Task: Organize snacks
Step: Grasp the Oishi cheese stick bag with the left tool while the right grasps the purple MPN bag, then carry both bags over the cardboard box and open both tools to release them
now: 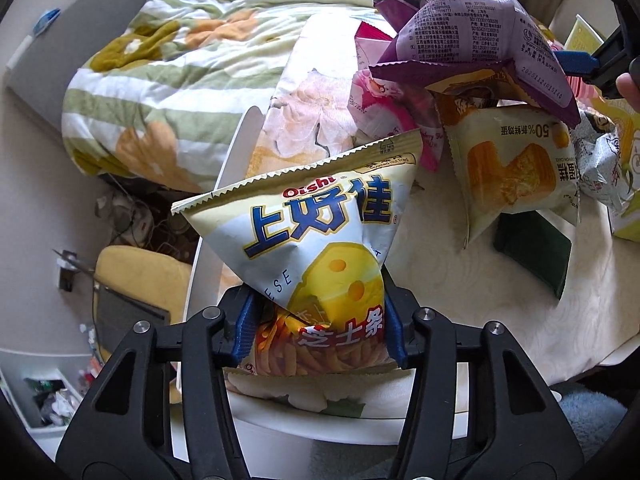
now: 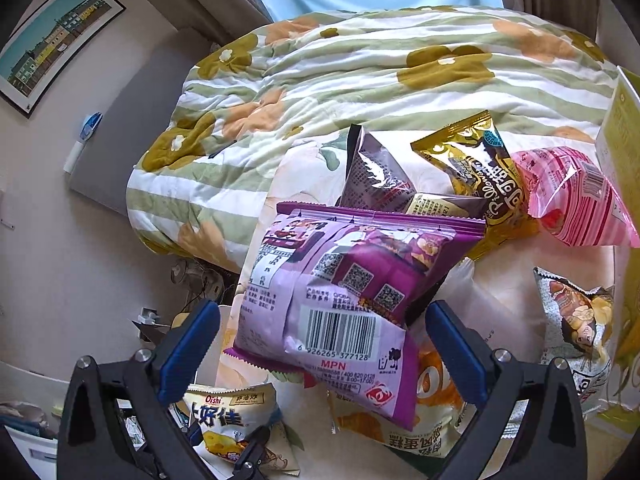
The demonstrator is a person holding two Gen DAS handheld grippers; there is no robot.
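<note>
Bedroom scene here: a grey wall with a framed picture sat far to the left of the right gripper, and a rumpled quilt in green stripes and ochre flowers filled the space beyond both grippers. Nearer in, a white table under a pale embossed cloth carried the snack pile. Low to the left of the left gripper lay a yellow cushion and a tangle of cables, too murky to sort out.

The left gripper was clenched on the Oishi cheese-stick bag, blue pads pinching its lower corners; the puffy, saw-edged foil stood upright straight ahead of the fingers, its bottom seam partly cut off by them.

Over to the right gripper: blue-padded jaws spread wide, released, either side of the purple snack bag, which lay barcode-up between them atop the pile. Whether either pad touched it I couldn't tell. Beneath it peeked an orange-printed cake packet, mostly hidden. Beyond sat a crinkled grey-brown pouch, then a glossy gold packet, then a pink striped bag further right, and a white cartoon-printed bag just right of the fingers. A pale yellow box was clipped by the frame edge.
</note>
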